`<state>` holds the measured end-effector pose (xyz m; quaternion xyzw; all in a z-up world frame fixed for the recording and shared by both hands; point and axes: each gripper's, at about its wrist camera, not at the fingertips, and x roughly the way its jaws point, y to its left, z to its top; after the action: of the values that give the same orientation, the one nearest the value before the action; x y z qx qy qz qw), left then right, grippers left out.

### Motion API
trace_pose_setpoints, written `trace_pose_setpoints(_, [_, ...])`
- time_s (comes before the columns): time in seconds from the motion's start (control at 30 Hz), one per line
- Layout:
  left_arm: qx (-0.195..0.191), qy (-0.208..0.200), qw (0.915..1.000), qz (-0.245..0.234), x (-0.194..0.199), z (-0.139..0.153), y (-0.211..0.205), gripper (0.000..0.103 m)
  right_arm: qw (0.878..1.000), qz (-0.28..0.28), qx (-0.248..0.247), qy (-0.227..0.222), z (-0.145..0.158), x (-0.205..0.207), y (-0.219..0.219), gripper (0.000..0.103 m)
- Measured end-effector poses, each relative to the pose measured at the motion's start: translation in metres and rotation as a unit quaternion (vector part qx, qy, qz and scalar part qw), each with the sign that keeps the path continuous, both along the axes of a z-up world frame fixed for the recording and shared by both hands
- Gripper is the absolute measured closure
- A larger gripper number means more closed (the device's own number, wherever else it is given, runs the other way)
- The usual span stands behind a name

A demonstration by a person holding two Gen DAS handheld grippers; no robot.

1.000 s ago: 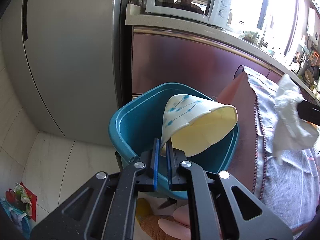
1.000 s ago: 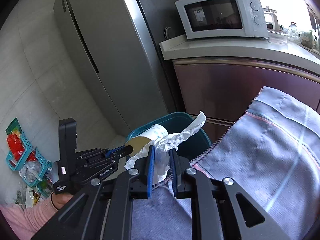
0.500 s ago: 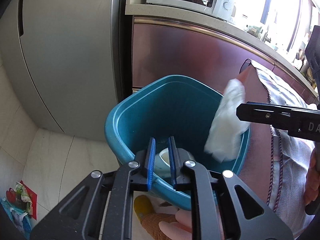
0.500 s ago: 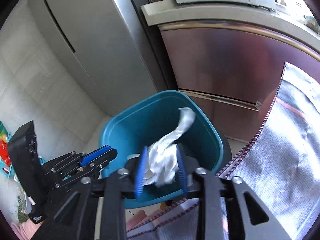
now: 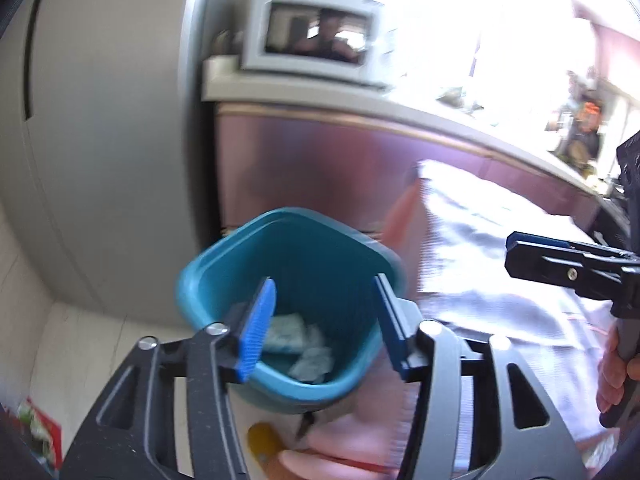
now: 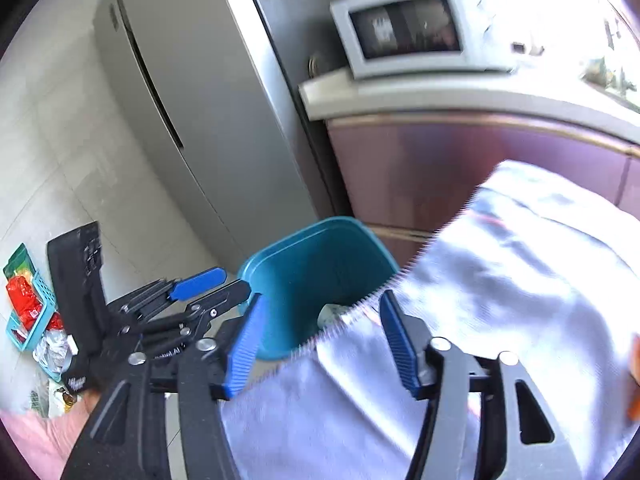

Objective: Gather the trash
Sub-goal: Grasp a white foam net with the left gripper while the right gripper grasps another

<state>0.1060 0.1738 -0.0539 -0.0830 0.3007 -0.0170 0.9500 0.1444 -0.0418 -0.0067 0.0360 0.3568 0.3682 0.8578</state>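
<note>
Several pale scraps of trash (image 5: 298, 344) lie at the bottom of the teal bin (image 5: 224, 264), crumpled and blurred, so I cannot tell what each piece is; from the right wrist view only a sliver of them shows past the cloth edge; I judge this load delivered, and what is left to gather I cannot see from here, unless the bright clutter by the small blue basket (image 6: 28, 320) on the floor counts. My left gripper (image 5: 324, 320) hangs over the bin mouth, tilted downward, its jaws opening with nothing between the blue pads but the bin below; my right gripper (image 6: 320, 340) sits just beside the bin over the grey cloth (image 6: 500, 280), angled down too, jaws opening and bare; neither has hold of anything.
</note>
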Motion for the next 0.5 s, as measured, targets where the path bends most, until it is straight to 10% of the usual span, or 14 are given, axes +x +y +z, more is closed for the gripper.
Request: trace_pose_setpoints(0.5, [0.005,-0.02,0.975,-0.221,-0.022,0.018,-0.177,0.043,0.974,-0.226,0.007,-0.025,0.004,-0.096,-0.208,0.042])
